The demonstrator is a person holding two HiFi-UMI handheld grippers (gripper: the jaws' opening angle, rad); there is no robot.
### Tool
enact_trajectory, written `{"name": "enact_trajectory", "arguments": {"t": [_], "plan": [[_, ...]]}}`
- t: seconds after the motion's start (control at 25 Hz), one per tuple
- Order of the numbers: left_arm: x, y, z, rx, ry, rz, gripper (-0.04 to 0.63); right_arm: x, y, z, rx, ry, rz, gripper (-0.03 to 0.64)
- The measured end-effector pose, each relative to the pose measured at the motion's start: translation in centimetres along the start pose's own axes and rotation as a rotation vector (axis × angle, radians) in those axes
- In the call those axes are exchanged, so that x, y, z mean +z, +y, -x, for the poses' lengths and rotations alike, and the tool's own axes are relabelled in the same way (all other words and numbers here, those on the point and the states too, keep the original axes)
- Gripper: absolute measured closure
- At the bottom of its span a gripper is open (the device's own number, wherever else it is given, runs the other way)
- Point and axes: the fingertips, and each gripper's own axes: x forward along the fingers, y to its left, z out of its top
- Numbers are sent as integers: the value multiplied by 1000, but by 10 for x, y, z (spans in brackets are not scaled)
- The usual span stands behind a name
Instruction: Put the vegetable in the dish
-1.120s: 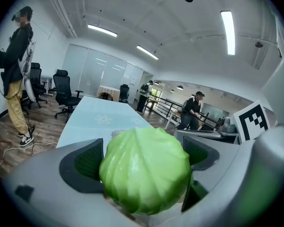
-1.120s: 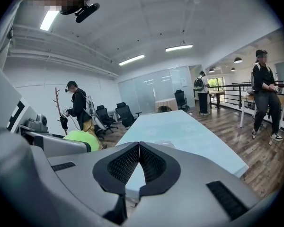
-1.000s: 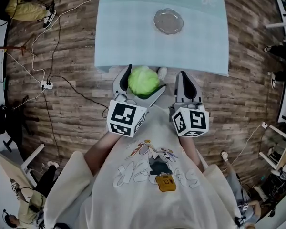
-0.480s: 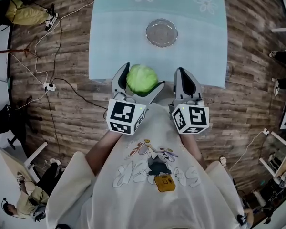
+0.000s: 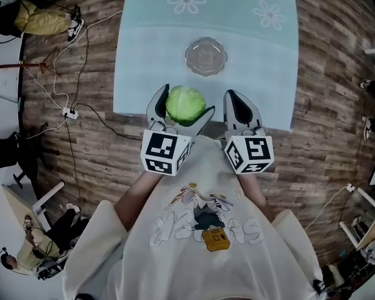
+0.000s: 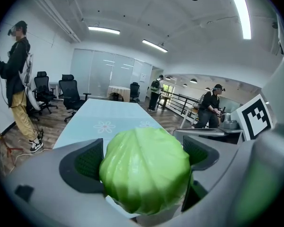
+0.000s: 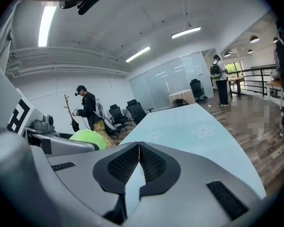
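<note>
A round green cabbage (image 5: pixel 185 104) sits between the jaws of my left gripper (image 5: pixel 179 105), which is shut on it; it fills the left gripper view as a pale green ball (image 6: pixel 146 169). The clear glass dish (image 5: pixel 205 56) stands on the pale blue table (image 5: pixel 144 61), ahead of both grippers. The cabbage hangs over the table's near edge. My right gripper (image 5: pixel 235 104) is beside it on the right, its pads (image 7: pixel 139 163) pressed together with nothing between them. The cabbage also shows at the left of the right gripper view (image 7: pixel 87 139).
The table carries a cloth with white flower prints (image 5: pixel 186 0). Cables and a power strip (image 5: pixel 67 112) lie on the wooden floor at left. Office chairs (image 6: pixel 68 90) and several people stand around the room.
Both grippers and the cabbage have moved forward toward the table; the dish now lies closer to them in the head view. The grip on the cabbage is unchanged.
</note>
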Motion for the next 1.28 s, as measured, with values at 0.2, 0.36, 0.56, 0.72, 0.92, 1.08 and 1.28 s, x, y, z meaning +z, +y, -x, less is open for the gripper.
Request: {"name": "enact_trajectory", "arguments": {"t": [0.2,0.36,0.56,0.72,0.92,1.08,1.28], "plan": [[-1,3,-19,51,7,-7,64,5,-17,-2,13,-24,-3,594],[0,8,-32,63,13,4,64,2,-26,-6,15,-12,-4,594],[-3,15,-53,55,33,11,64,0,-37,-16,4,-2,-1,594],[-12,17,-69,50,49,9,64,-10,-43,-22,7,21,6,594],[-21,20,-88,40,56,19,64,-24,-50,-26,-4,51,15,594],[-27,30,-107,38,60,21,64,-31,-52,-37,-13,62,18,594],[-39,43,-129,31,88,26,64,-41,-54,-52,-19,77,3,594]]}}
